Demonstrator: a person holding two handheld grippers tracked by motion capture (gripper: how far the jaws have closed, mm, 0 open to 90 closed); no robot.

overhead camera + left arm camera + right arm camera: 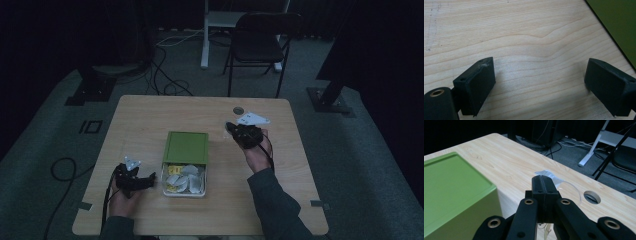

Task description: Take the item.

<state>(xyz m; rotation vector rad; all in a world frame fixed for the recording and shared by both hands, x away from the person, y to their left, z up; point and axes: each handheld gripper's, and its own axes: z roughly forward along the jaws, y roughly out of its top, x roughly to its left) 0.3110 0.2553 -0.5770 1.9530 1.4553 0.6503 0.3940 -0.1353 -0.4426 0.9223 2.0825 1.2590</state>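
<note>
Dim room, wooden table point(150, 107) w/ a green-lidded box point(186, 148) at centre; lid slid back, white and yellow packets point(182, 179) showing at its near end. Left gripper point(150, 178), jaws spread wide, sits low just left of the open end, nearer the packets. Right gripper point(231, 127), jaws pressed together & empty, hovers right of the box's far end. Black chair point(257, 40), cables on grey carpet behind.

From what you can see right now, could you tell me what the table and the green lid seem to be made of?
Table: wood or wood-look laminate, matte; pale grain lines run across it. Green lid: probably plastic, smooth with a faint sheen, with a moulded raised rim and rounded corners.
</note>
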